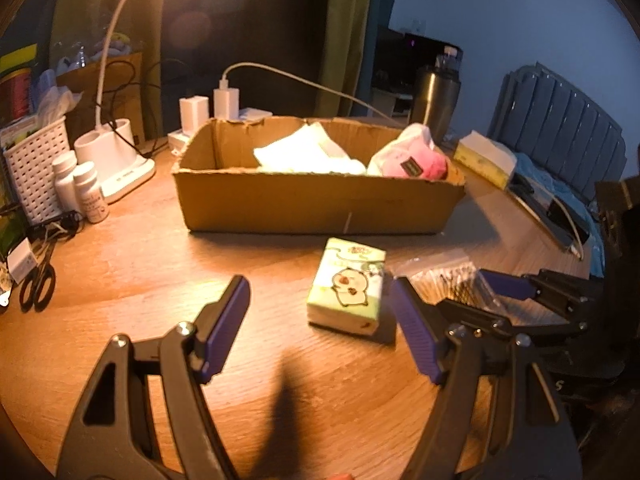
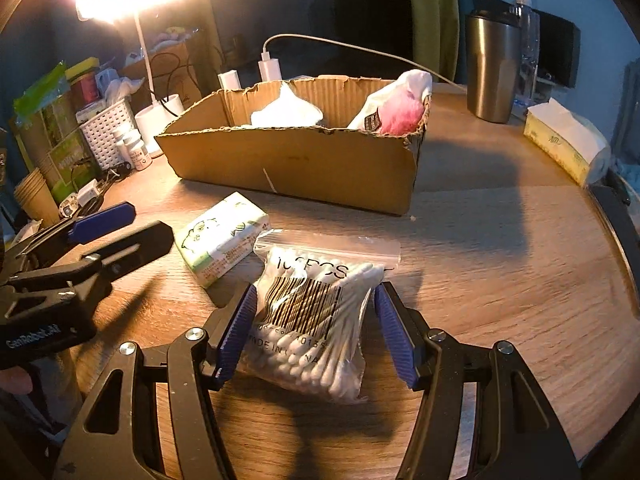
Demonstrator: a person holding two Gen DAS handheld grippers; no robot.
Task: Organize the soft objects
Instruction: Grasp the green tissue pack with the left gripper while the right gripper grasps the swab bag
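On the wooden table (image 2: 500, 248), the right gripper (image 2: 316, 332) straddles a cotton-swab bag (image 2: 316, 320), jaws open; the slick bag may slip; the left gripper (image 1: 320, 328), open, faces a tissue pack (image 1: 348, 286) before the cardboard box (image 1: 316, 200).

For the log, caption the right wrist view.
Right tongs open around a cotton swab bag, beside a tissue pack before the cardboard box.

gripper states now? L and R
Left gripper: open, empty.
Right gripper: open around the cotton swab bag, not clamped yet.
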